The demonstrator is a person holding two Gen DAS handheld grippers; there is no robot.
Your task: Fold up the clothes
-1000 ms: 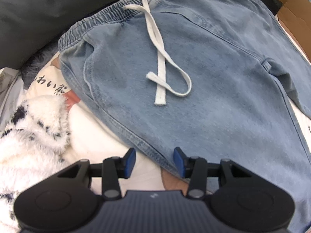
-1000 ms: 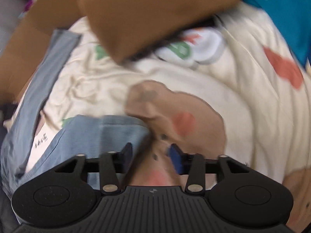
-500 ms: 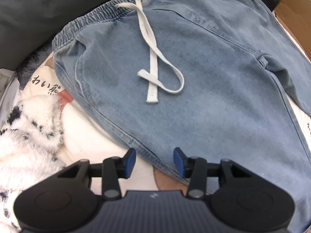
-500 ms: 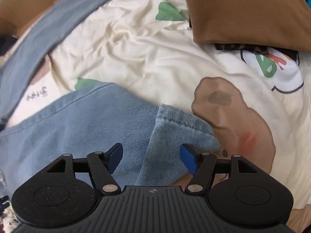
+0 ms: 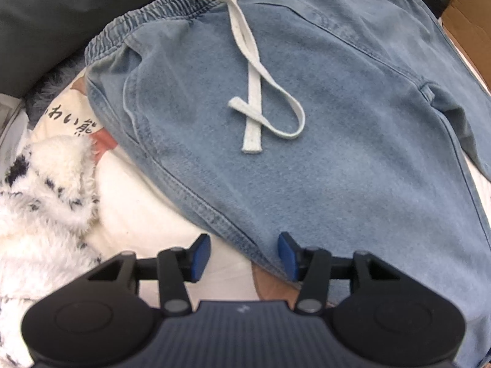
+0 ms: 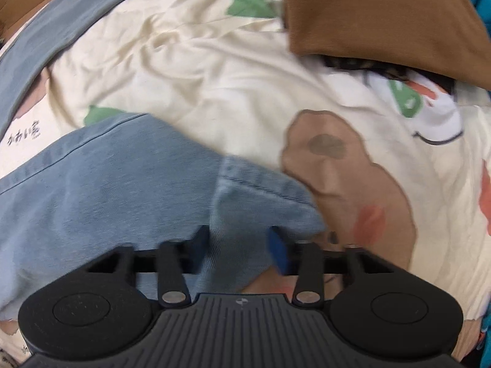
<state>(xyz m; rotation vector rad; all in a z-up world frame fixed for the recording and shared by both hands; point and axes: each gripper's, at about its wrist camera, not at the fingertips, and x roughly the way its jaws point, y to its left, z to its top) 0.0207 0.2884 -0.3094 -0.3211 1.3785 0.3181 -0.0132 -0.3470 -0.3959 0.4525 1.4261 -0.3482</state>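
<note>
Item: denim trousers (image 5: 322, 116), pale blue, lying flat on a cream printed bedsheet (image 5: 144, 214), elastic waistband at 12 o'clock of the left wrist view, white drawstring (image 5: 254, 98) looped loose over the front. At 9 o'clock, a fluffy black-and-white garment (image 5: 40, 202); dark fabric at 11 o'clock. Left gripper (image 5: 244, 256) at 6 o'clock: jaws released and just widening, straddling the trousers' side seam without pressing it. Right wrist view: one trouser leg's hem end (image 6: 260, 202) at centre, the other leg (image 6: 55, 30) running toward 11 o'clock; a brown garment (image 6: 383, 15) at 1 o'clock; a bear print on the sheet at 3 o'clock. Right gripper (image 6: 239, 250): jaws just closing around the bunched hem, denim between them; whether the pads already bite cannot be told through the blur. Risks: the right jaws may pinch the sheet along with the denim, dragging bedding into the fold; a single-layer grip would let the leg twist; the loose drawstring may end trapped inside.
</note>
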